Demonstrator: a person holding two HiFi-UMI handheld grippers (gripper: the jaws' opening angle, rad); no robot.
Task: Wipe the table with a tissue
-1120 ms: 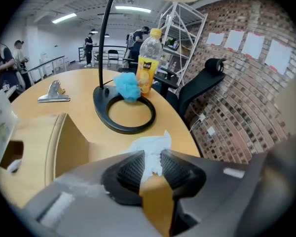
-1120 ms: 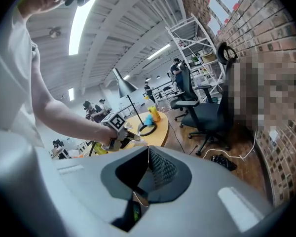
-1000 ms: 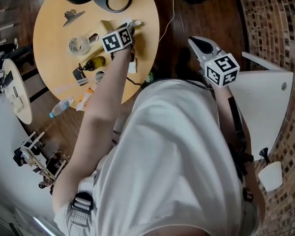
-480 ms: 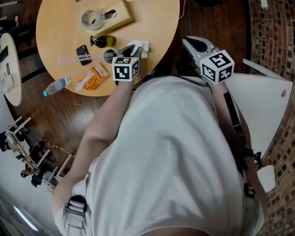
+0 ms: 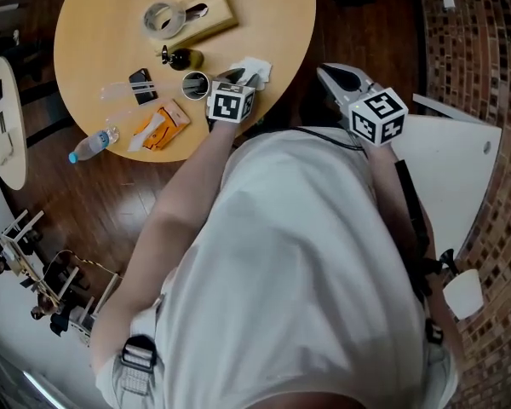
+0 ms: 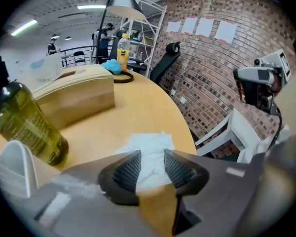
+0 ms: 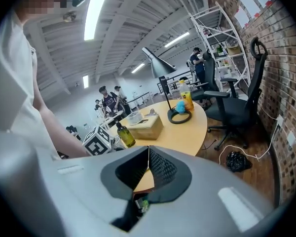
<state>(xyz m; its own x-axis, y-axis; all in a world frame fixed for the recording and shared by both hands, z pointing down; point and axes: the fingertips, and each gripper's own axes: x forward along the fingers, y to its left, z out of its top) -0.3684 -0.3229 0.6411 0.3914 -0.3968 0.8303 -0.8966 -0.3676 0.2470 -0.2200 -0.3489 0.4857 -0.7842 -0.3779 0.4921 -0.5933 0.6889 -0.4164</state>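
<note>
A crumpled white tissue [image 5: 254, 69] lies on the round wooden table [image 5: 94, 32], close to its near right edge. My left gripper [image 5: 236, 80] points down at it from the near side. In the left gripper view the tissue [image 6: 150, 143] lies flat on the table [image 6: 138, 107] between the jaws of my left gripper [image 6: 152, 156]. The jaws are opening and the pads stand clear of the tissue. My right gripper [image 5: 330, 77] hovers off the table over the dark floor. In its own view the right gripper [image 7: 148, 151] is shut with nothing in it.
A green bottle [image 5: 186, 58], a small cup [image 5: 195, 84], a tissue box [image 5: 213, 11] with a tape roll [image 5: 162, 20], an orange packet [image 5: 162, 126] and a water bottle [image 5: 92, 145] share the table. A white table [image 5: 451, 169] stands at the right.
My left gripper has slid with the tissue from the table's middle toward its near right edge, and its jaws now stand wider. The right gripper has shifted slightly.
</note>
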